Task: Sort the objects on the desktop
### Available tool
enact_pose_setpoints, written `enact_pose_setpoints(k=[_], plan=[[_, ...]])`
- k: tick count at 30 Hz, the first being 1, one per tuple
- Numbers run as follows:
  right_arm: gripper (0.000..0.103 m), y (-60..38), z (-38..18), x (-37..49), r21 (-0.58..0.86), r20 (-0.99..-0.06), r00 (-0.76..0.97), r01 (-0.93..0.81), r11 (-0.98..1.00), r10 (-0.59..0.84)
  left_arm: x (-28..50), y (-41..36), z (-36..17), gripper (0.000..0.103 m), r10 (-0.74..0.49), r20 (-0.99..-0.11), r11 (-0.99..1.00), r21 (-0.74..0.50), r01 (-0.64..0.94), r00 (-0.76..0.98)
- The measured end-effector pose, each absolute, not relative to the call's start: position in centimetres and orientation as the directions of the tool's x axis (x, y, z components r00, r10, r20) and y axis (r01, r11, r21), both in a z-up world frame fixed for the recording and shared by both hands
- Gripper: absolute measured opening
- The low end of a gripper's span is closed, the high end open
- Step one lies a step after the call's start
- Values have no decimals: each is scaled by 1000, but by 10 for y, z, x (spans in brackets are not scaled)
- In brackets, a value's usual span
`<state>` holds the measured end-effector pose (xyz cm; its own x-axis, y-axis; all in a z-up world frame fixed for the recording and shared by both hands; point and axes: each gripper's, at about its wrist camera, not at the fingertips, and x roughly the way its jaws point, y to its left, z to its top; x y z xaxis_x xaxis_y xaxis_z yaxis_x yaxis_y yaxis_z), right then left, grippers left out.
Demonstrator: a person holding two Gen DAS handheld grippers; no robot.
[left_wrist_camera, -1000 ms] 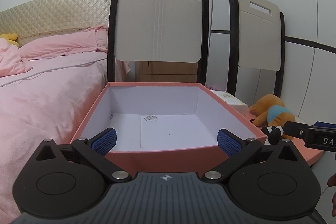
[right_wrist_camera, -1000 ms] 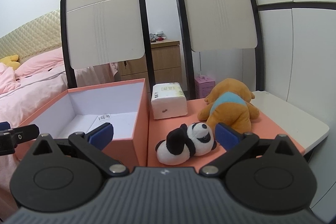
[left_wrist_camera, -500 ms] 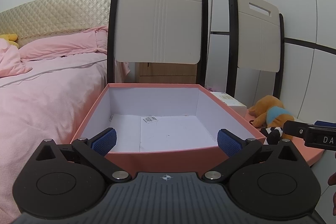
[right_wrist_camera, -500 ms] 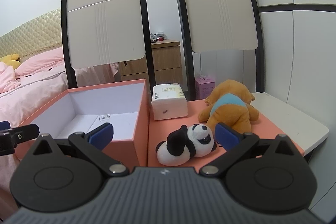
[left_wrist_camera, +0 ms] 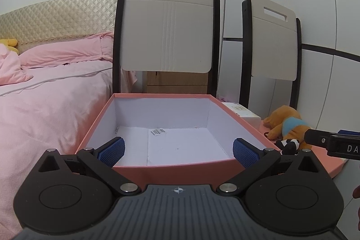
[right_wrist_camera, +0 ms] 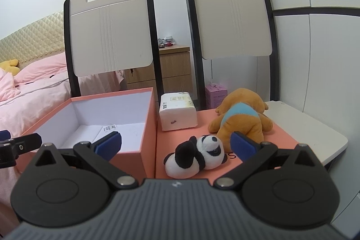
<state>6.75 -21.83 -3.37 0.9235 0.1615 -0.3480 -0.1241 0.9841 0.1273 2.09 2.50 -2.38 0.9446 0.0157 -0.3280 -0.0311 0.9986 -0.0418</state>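
Hovering with jaws spread and empty, the right gripper frames the panda plush at lower centre, the likely first pick. The left gripper, equally spread, faces the open pink box at mid-frame. Next: lower onto the panda, pinch, carry left into the box. The orange plush and tissue pack wait behind.
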Motion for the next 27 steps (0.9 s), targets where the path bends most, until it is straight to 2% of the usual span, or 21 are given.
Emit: enact_pose_setpoints(k=[11,15,24,27], plan=[[103,-226,-33,67,142,-349,921,-130,981,172,17,21,-25,103,-43,-303,998,-63,25,952],[103,-233,-35,66,149,-354,917,-138,979,183,12,13,-27,103,-74,-280,997,-36,67,957],[103,-285,-45,60,233,-317,923,-147,961,218,3,-30,-35,103,-187,-223,961,159,225,957],[103,-309,-55,56,279,-306,925,-138,950,224,6,-56,-35,98,-217,-228,933,239,270,949]])
